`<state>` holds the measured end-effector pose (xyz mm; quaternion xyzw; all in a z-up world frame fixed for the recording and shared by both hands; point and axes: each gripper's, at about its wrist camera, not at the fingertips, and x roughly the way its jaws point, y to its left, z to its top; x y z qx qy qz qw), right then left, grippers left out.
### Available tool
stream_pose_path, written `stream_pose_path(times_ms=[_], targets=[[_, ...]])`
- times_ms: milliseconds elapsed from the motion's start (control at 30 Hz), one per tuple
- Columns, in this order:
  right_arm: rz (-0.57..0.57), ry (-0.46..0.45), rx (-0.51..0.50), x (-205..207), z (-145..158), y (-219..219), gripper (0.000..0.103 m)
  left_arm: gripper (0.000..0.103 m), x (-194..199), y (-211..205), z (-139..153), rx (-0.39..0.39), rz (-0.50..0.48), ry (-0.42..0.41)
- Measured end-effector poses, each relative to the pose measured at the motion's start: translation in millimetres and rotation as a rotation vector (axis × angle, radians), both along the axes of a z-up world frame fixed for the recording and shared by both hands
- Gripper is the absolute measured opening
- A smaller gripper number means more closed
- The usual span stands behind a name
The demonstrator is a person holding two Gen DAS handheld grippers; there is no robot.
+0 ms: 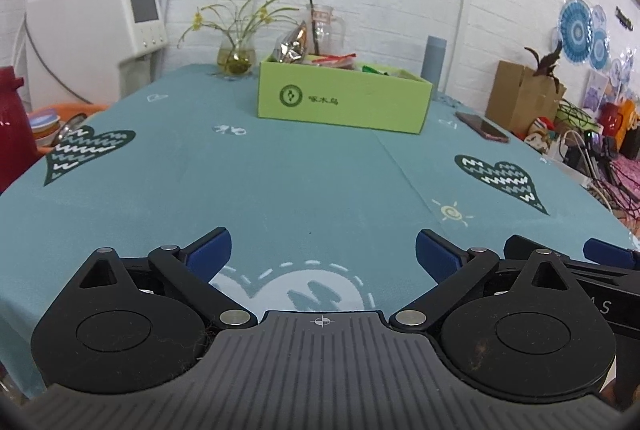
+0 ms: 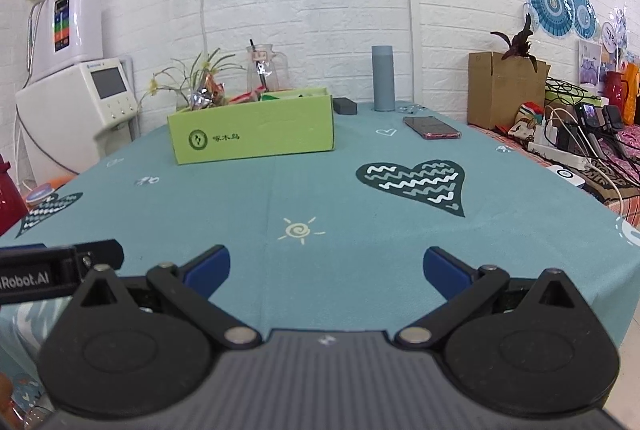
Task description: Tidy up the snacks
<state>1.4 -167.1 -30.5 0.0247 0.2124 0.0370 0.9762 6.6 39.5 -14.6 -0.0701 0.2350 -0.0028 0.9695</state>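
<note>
A green cardboard box (image 1: 344, 100) stands at the far side of the teal tablecloth; it also shows in the right wrist view (image 2: 252, 136). Snack packets (image 1: 294, 48) stick up out of it, silver and red ones (image 2: 240, 97). My left gripper (image 1: 323, 256) is open and empty, low over the near edge of the table. My right gripper (image 2: 326, 268) is open and empty, beside the left one. The right gripper's blue fingertips (image 1: 604, 250) show at the right edge of the left wrist view. The left gripper's body (image 2: 60, 270) shows at the left of the right wrist view.
A phone (image 2: 431, 128) lies right of the box. A grey cylinder (image 2: 383, 78), a glass pitcher (image 2: 264, 70) and a plant vase (image 1: 236, 58) stand behind it. A small dark block (image 2: 344, 106) sits by the box. A red flask (image 1: 12, 126) stands far left.
</note>
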Motion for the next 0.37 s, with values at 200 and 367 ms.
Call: stream_pose_path(times_ms=[200, 367], targets=[[0.012, 0.023, 0.017, 2.0, -4.8, -1.2, 0.103, 0.086, 2.0, 1.6, -3.0, 0.002, 0.020, 0.005], [0.013, 0.018, 0.013, -1.8, -4.9, -1.4, 0.103, 0.087, 0.6, 1.2, -3.3, 0.011, 0.026, 0.006]])
